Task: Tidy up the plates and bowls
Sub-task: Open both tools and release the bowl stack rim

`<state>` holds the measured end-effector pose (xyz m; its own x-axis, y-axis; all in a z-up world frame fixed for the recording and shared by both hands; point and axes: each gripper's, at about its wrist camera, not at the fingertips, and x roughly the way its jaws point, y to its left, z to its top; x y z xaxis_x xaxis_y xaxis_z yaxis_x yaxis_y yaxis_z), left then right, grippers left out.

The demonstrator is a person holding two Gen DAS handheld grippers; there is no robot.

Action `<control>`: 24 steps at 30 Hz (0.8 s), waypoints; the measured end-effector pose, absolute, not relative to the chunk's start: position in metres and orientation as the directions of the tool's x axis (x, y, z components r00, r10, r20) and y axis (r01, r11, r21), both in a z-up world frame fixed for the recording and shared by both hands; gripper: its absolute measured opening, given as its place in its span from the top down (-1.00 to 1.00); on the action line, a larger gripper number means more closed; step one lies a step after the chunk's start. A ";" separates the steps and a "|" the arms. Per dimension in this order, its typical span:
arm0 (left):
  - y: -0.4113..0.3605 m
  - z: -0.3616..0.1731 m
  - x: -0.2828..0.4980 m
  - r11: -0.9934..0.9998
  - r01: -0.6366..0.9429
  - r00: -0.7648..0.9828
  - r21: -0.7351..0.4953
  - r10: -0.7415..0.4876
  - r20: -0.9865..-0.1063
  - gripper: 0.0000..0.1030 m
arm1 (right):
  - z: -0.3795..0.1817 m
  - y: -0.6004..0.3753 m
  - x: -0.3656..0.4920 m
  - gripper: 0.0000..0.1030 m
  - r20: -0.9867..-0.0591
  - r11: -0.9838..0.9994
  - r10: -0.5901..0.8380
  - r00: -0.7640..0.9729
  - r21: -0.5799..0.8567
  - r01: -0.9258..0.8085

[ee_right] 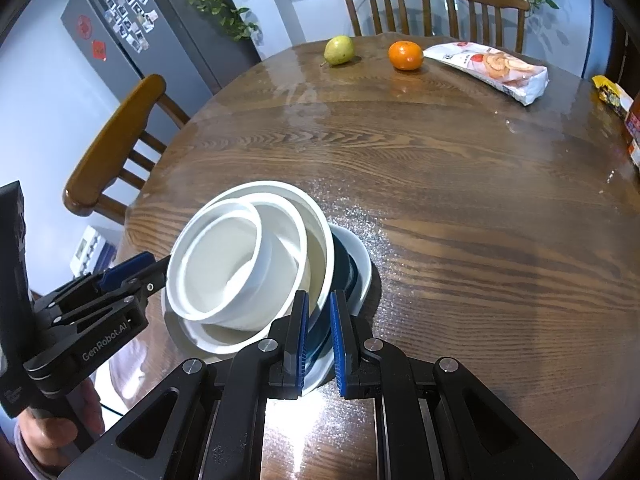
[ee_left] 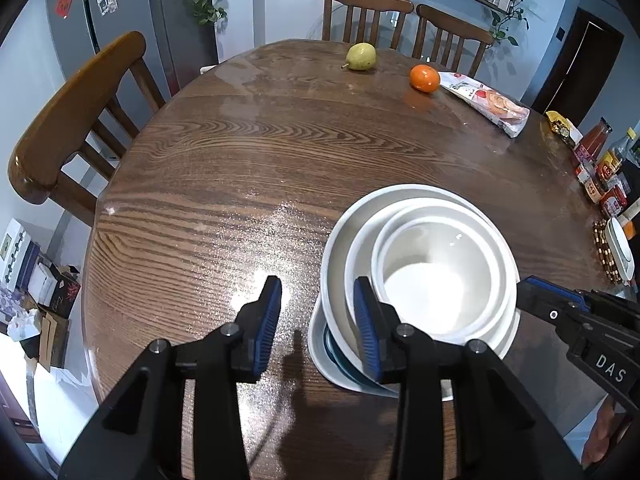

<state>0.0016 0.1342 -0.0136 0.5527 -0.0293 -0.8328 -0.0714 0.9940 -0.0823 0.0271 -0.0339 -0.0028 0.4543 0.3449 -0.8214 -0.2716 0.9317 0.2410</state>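
Three nested white bowls (ee_left: 436,280) (ee_right: 232,264) sit tilted on a dark teal plate (ee_left: 334,350) (ee_right: 344,272), which lies on a white plate (ee_left: 332,372) (ee_right: 362,264) near the table's front edge. My left gripper (ee_left: 318,320) (ee_right: 148,276) is open at the stack's left side. One pad is outside the largest bowl's rim, the other over it, and neither presses. My right gripper (ee_right: 320,332) (ee_left: 532,292) is shut on the near rim of the two plates.
On the round wooden table (ee_left: 240,160) (ee_right: 460,200), a pear (ee_left: 361,56) (ee_right: 339,50), an orange (ee_left: 424,78) (ee_right: 405,55) and a snack bag (ee_left: 486,102) (ee_right: 492,68) lie at the far side. Jars and bottles (ee_left: 600,172) line the right edge. Wooden chairs (ee_left: 76,120) (ee_right: 116,148) ring the table.
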 end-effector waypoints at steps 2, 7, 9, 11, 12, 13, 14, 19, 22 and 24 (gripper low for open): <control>0.134 -0.013 0.000 0.994 -0.071 0.555 -0.080 -0.027 -0.831 0.24 | -0.002 -0.034 0.026 0.75 -0.820 0.932 0.344 0.457 0.240 -0.270; 0.135 -0.012 -0.003 0.994 -0.076 0.561 -0.080 -0.024 -0.828 0.15 | 0.003 -0.034 0.020 0.75 -0.808 0.926 0.362 0.465 0.256 -0.277; 0.135 -0.010 -0.005 0.994 -0.075 0.564 -0.079 -0.023 -0.825 0.05 | 0.006 -0.032 0.018 0.75 -0.804 0.925 0.362 0.472 0.248 -0.287; 0.136 -0.007 -0.008 0.994 -0.078 0.573 -0.072 -0.015 -0.820 -0.12 | 0.008 -0.029 0.015 0.75 -0.802 0.924 0.361 0.476 0.237 -0.301; 0.137 -0.005 -0.009 0.995 -0.079 0.578 -0.068 -0.010 -0.816 -0.22 | 0.010 -0.028 0.014 0.75 -0.801 0.923 0.361 0.477 0.231 -0.309; 0.138 -0.002 -0.011 0.994 -0.080 0.584 -0.069 -0.010 -0.812 -0.26 | 0.011 -0.027 0.012 0.75 -0.803 0.921 0.359 0.476 0.222 -0.320; 0.139 -0.001 -0.013 0.994 -0.081 0.587 -0.069 -0.008 -0.809 -0.29 | 0.012 -0.025 0.011 0.74 -0.804 0.920 0.358 0.475 0.215 -0.329; 0.141 0.007 -0.018 0.995 -0.082 0.601 -0.059 0.002 -0.799 -0.40 | 0.017 -0.022 0.006 -0.09 -0.800 0.915 0.351 0.486 0.181 -0.361; 0.140 0.011 -0.022 0.997 -0.073 0.608 -0.039 0.014 -0.794 -0.49 | 0.020 -0.020 0.005 -0.15 -0.799 0.909 0.355 0.485 0.174 -0.379; 0.139 0.014 -0.024 0.997 -0.068 0.612 -0.027 0.021 -0.790 -0.54 | 0.021 -0.018 0.005 -0.17 -0.806 0.901 0.358 0.471 0.166 -0.401</control>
<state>-0.0241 0.1386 0.0141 0.6123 0.0210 -0.7904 -0.0684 0.9973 -0.0265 0.0053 -0.0176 0.0212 0.4708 0.3584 -0.8062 -0.4012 0.9008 0.1662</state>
